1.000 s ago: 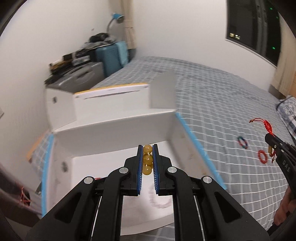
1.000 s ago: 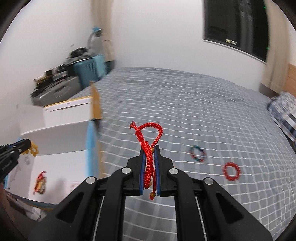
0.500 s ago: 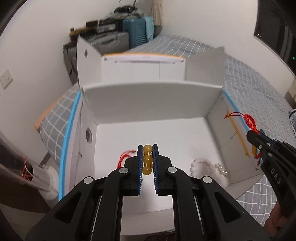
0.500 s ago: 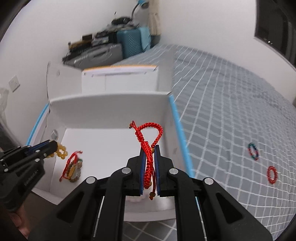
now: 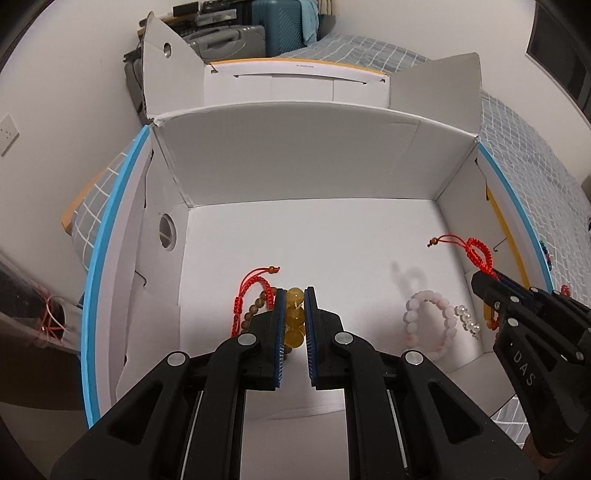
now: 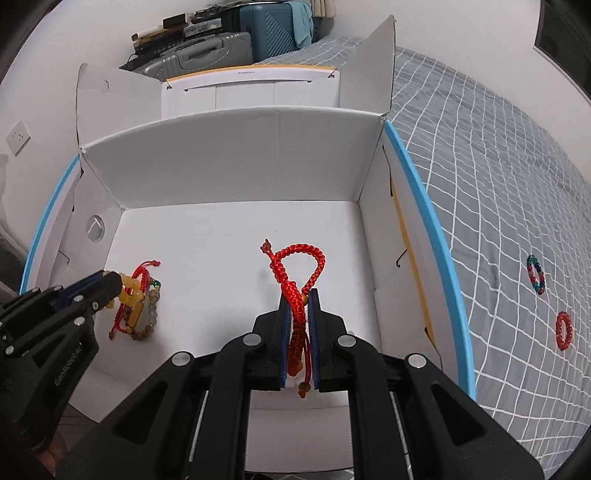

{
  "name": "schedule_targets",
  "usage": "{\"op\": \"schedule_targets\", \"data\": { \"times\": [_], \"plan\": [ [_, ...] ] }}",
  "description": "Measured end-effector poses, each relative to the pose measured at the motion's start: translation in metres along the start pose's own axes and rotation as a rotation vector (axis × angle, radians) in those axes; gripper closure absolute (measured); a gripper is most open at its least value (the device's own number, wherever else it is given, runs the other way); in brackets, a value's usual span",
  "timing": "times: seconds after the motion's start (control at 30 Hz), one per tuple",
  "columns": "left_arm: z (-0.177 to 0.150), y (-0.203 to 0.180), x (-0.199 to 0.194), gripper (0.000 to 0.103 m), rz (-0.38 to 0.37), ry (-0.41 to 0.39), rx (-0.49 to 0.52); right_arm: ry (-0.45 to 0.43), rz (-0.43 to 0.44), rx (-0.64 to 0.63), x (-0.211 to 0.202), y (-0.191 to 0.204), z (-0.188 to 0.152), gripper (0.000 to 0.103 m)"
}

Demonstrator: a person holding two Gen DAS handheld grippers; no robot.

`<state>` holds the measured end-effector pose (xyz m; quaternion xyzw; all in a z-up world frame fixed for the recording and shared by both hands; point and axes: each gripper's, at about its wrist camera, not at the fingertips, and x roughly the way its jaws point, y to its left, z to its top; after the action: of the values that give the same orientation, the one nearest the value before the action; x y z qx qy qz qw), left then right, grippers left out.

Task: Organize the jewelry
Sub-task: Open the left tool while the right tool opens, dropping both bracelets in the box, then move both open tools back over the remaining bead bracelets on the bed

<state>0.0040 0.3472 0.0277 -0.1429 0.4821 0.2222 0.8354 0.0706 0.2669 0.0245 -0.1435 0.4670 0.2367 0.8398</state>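
My left gripper (image 5: pixel 294 295) is shut on a yellow amber bead bracelet (image 5: pixel 294 317) and holds it low over the left part of the open white box (image 5: pixel 303 177). My right gripper (image 6: pixel 298 295) is shut on a red braided cord bracelet (image 6: pixel 297 273) above the box's middle right; it shows at the right of the left wrist view (image 5: pixel 480 275). A brown bead bracelet with red cord (image 5: pixel 255 299) and a pink bead bracelet (image 5: pixel 430 321) lie on the box floor. A multicoloured bead ring (image 6: pixel 536 274) and a red bead ring (image 6: pixel 564 329) lie on the bed.
The box (image 6: pixel 236 173) has raised flaps and blue-edged sides and sits on the grey checked bedspread (image 6: pixel 498 166). A clear bead strand (image 5: pixel 467 321) lies by the pink bracelet. Suitcases (image 6: pixel 273 26) and clutter stand behind by the white wall.
Both grippers have moved further over and down into the box, still holding their bracelets. The box floor and the jewelry in it now fill the views.
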Motion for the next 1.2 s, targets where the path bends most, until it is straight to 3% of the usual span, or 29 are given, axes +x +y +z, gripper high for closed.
{"op": "schedule_targets", "data": {
  "times": [0.23, 0.3, 0.37, 0.43, 0.5, 0.57, 0.7, 1.2],
  "plan": [
    [-0.001, -0.002, 0.002, 0.091, 0.020, -0.001, -0.002, -0.008, 0.006, 0.004, 0.003, 0.001, -0.001, 0.090],
    [-0.001, -0.002, -0.001, 0.086, 0.033, -0.013, -0.002, -0.013, 0.011, 0.005, 0.002, 0.000, -0.002, 0.072],
    [0.000, -0.002, -0.006, 0.055, 0.046, -0.029, -0.002, -0.023, 0.015, 0.008, 0.000, -0.002, -0.002, 0.064],
    [0.000, -0.001, -0.011, 0.037, 0.053, -0.050, -0.011, -0.033, 0.020, 0.008, -0.003, -0.003, -0.002, 0.050],
    [0.001, 0.001, -0.016, 0.027, 0.072, -0.071, -0.015, -0.048, 0.017, 0.012, -0.006, -0.003, -0.002, 0.034],
    [0.003, 0.004, -0.019, 0.019, 0.080, -0.084, -0.024, -0.057, 0.012, 0.014, -0.009, -0.004, -0.001, 0.030],
    [0.007, 0.009, -0.020, 0.015, 0.083, -0.086, -0.037, -0.068, 0.012, 0.009, -0.014, -0.005, -0.001, 0.021],
    [0.006, -0.005, -0.034, 0.006, 0.060, -0.142, -0.031, -0.118, -0.042, 0.029, -0.032, -0.028, -0.005, 0.011]
  ]
}}
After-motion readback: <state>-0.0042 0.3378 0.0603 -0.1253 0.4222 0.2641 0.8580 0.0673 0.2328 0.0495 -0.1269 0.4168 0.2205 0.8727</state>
